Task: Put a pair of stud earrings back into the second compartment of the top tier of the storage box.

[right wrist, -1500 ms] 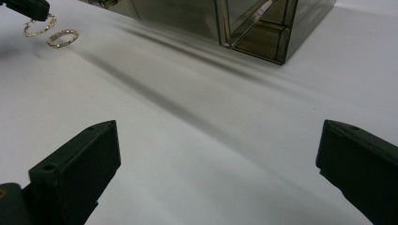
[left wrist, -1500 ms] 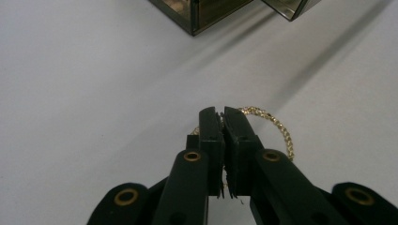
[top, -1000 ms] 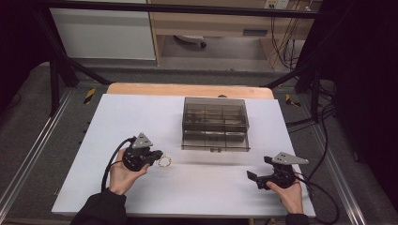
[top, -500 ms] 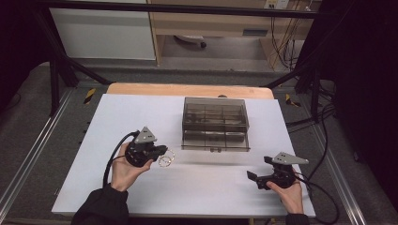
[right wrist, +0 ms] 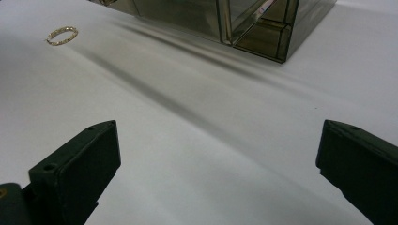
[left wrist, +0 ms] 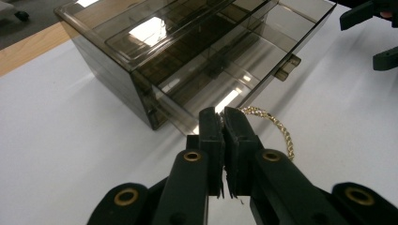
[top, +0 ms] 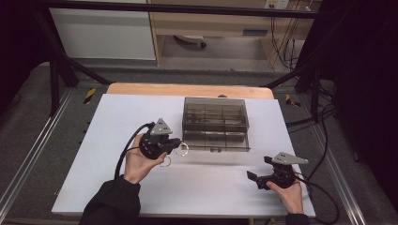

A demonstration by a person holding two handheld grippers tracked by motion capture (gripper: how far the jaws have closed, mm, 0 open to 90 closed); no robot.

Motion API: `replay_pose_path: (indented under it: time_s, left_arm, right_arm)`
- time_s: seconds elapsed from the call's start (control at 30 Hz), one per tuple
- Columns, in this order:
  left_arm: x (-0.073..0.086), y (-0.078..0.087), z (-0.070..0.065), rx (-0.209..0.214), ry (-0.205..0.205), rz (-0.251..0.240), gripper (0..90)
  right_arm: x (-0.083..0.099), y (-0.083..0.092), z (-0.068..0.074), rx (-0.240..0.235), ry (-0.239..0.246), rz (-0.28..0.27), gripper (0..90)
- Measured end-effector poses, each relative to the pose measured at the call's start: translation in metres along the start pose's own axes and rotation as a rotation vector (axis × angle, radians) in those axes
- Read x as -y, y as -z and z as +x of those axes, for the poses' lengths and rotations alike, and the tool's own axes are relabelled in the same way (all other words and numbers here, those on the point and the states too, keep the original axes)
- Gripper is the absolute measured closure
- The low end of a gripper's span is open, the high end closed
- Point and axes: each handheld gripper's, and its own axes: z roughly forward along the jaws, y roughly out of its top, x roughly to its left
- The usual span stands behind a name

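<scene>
The left gripper has its jaws pinched tight on a gold bracelet, whose chain loops out to the jaws' right, just off the near corner of the smoky clear organizer box; in the high view the gripper sits at about eight o'clock from that box. A second gold ring-shaped bracelet lies flat on the white table just at six o'clock of the left gripper. The right gripper rests at about five o'clock from the box, jaws spread wide with nothing between them.
</scene>
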Motion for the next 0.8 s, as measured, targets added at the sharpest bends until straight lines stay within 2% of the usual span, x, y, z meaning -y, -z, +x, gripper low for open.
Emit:
replay_pose_path:
  time_s: [0.3,0.8]
  left_arm:
    - [-0.017,-0.014,-0.005,0.01,-0.007,0.0,86.1]
    - [-0.041,-0.047,-0.017,0.02,-0.015,0.003,86.1]
  right_arm:
    - [0.0,0.0,0.0,-0.001,-0.002,0.0,0.8]
    - [0.0,0.0,0.0,-0.001,0.0,0.001,0.8]
